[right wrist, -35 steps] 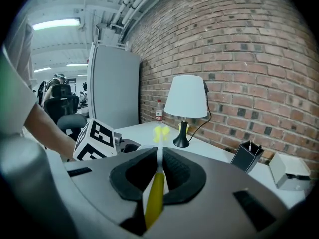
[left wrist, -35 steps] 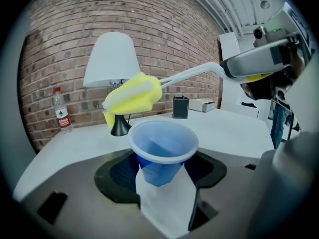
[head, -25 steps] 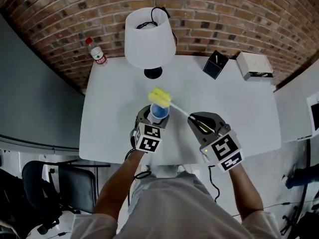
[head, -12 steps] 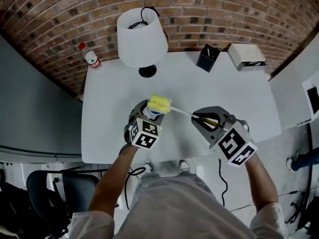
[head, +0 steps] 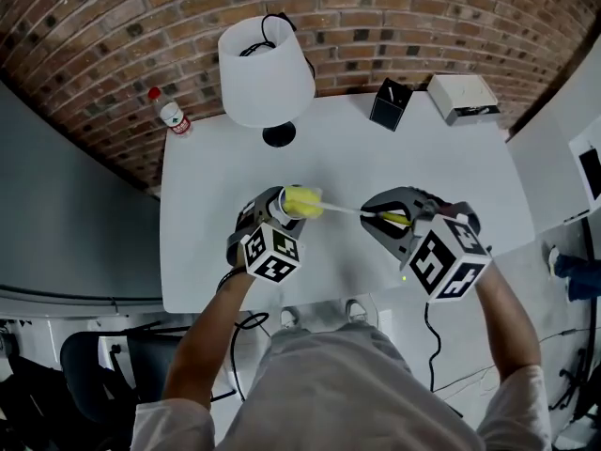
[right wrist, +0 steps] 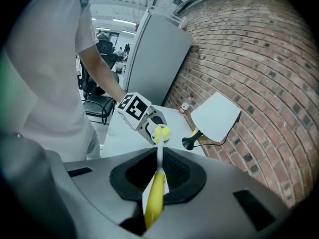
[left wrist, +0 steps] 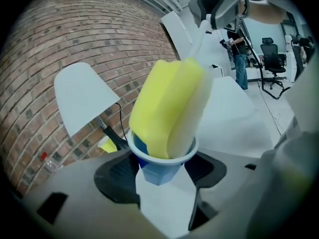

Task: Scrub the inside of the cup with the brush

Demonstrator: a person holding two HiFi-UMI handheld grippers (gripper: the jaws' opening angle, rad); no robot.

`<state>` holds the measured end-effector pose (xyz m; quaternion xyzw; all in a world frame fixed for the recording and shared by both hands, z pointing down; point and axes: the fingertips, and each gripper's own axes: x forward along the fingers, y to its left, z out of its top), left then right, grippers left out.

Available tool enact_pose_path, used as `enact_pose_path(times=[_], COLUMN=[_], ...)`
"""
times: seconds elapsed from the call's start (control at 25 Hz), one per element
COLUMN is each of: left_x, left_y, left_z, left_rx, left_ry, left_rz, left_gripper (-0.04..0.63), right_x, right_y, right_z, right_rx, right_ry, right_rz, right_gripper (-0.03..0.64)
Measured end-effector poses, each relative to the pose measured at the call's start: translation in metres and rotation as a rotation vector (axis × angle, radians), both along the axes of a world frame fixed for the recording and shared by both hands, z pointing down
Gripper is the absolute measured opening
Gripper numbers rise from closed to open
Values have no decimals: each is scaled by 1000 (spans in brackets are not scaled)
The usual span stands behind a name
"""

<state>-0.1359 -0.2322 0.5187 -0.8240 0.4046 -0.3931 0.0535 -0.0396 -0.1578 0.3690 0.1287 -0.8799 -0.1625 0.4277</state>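
Observation:
A small blue cup with a white rim (left wrist: 162, 166) is held between the jaws of my left gripper (left wrist: 162, 176), above the white table (head: 451, 172). The brush's yellow sponge head (left wrist: 167, 108) sits partly inside the cup, its upper half sticking out. In the head view the cup (head: 282, 214) and sponge (head: 302, 201) lie just beyond the left gripper (head: 272, 222). A thin white shaft (head: 343, 209) runs to the right gripper (head: 394, 219), which is shut on the brush's yellow handle (right wrist: 155, 195). From the right gripper view the sponge (right wrist: 161, 132) and left gripper (right wrist: 144, 118) lie straight ahead.
A white table lamp (head: 266, 71) stands at the back of the table, a water bottle (head: 169, 111) at its back left corner. A black box (head: 388, 104) and a white box (head: 460, 98) sit at the back right. A brick wall rises behind.
The sponge head has gone down from above the cup's rim into the cup. The right gripper has risen and shifted slightly right; the view has shifted a little.

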Motion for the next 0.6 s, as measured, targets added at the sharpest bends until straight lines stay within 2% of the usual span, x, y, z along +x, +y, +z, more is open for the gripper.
enact_pose_path(times=[0.24, 0.4, 0.6], left_x=[2, 13, 21], left_y=[0, 2, 3], left_z=[5, 2, -4], left_rx=[-10, 21, 56], left_ry=[-36, -73, -98], left_rz=[25, 65, 85], left_gripper=[295, 295, 295], right_x=[-2, 0, -3], right_y=[5, 5, 2], right_z=[0, 8, 16], right_rx=[64, 116, 127], right_ry=[116, 196, 213], right_rz=[-66, -88, -64], right_gripper=[32, 32, 32])
